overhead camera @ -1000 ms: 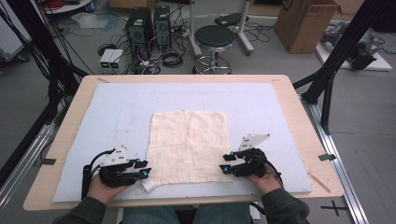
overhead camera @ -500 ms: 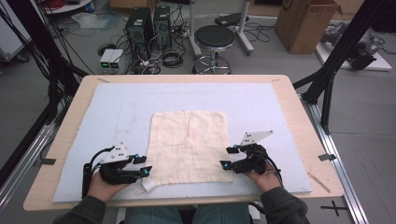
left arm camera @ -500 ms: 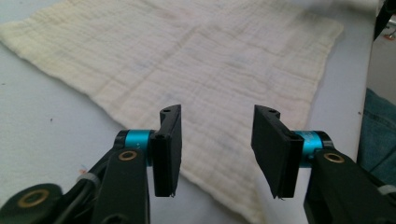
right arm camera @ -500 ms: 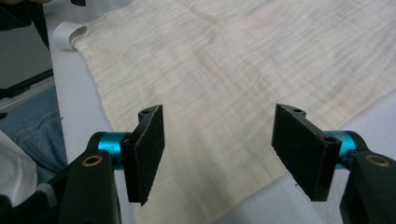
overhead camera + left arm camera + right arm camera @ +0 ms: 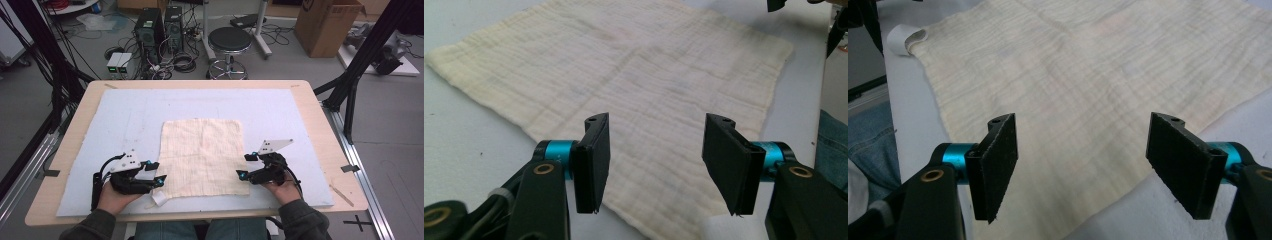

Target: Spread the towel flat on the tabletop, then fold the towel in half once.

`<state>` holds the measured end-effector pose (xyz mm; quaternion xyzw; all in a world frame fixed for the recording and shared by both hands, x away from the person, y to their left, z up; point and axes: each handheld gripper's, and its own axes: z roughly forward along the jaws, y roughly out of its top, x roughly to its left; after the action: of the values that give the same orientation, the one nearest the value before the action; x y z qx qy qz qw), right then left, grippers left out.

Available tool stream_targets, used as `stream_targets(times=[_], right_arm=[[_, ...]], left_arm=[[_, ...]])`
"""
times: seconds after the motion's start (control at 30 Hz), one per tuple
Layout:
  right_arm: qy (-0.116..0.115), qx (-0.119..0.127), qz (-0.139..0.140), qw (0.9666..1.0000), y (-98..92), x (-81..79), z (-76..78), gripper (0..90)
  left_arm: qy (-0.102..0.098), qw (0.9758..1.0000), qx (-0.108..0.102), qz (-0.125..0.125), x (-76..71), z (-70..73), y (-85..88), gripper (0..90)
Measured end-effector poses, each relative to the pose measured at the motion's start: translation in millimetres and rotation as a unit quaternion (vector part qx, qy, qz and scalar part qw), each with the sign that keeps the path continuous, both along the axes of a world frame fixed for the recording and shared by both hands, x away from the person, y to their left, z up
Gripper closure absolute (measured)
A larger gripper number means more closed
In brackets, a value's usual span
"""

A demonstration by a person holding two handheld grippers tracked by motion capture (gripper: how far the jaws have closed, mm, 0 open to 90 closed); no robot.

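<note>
The cream cloth (image 5: 202,156) lies spread flat in 1 layer on the pale blue mat (image 5: 125,120), nearer the person's edge of the wooden table (image 5: 320,115) than the far one, with faint crease lines crossing it and a small white label (image 5: 159,197) curling out from its near left corner. It looks like thin crinkled muslin: light, limp and easy to bunch, so it will likely sag and fold over itself as soon as 1 edge is lifted, and it seems neither slippery nor fragile. The best places to take hold are probably the 2 near corners, or the side hems just above them, pinching a small bite of fabric so both ends rise together. The left gripper (image 5: 153,172) rests just at the cloth's left edge near that corner, and in the left gripper view its jaws stand spread apart, having just been opening, with the cloth lying beneath the gap and the pads (image 5: 593,160) not pressing it. The right gripper (image 5: 245,165) sits at the right edge; its jaws have likewise just been opening and stand wide over the near hem, pads (image 5: 996,165) clear of the fabric.
</note>
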<state>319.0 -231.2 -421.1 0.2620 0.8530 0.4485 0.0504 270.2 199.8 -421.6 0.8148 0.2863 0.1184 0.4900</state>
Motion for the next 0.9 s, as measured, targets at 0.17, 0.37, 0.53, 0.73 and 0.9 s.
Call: stream_targets(times=[0.17, 0.37, 0.53, 0.73, 0.9], right_arm=[[0.000, -0.002, 0.001, 1.0000, 0.5, 0.0, -0.1, 27.9], [0.003, -0.005, 0.000, 1.0000, 1.2, -0.1, -0.4, 27.5], [0.000, -0.005, -0.002, 1.0000, 1.1, 2.4, -1.1, 27.4], [0.002, -0.009, -0.005, 0.9999, -0.8, 10.3, -1.2, 27.2], [-0.001, -0.011, -0.012, 0.9999, -3.3, 20.6, 2.5, 27.2]], left_arm=[[-0.001, 1.0000, 0.002, 0.000, -0.6, 0.9, -0.6, 44.7], [0.000, 1.0000, 0.005, -0.003, 0.5, 1.0, 0.1, 44.3], [0.003, 1.0000, 0.004, 0.001, 2.3, 0.6, 0.3, 44.2], [0.006, 1.0000, 0.004, 0.007, 8.8, 2.4, 2.5, 44.0], [0.012, 0.9999, -0.002, 0.010, 17.6, 3.9, 3.7, 44.2]])
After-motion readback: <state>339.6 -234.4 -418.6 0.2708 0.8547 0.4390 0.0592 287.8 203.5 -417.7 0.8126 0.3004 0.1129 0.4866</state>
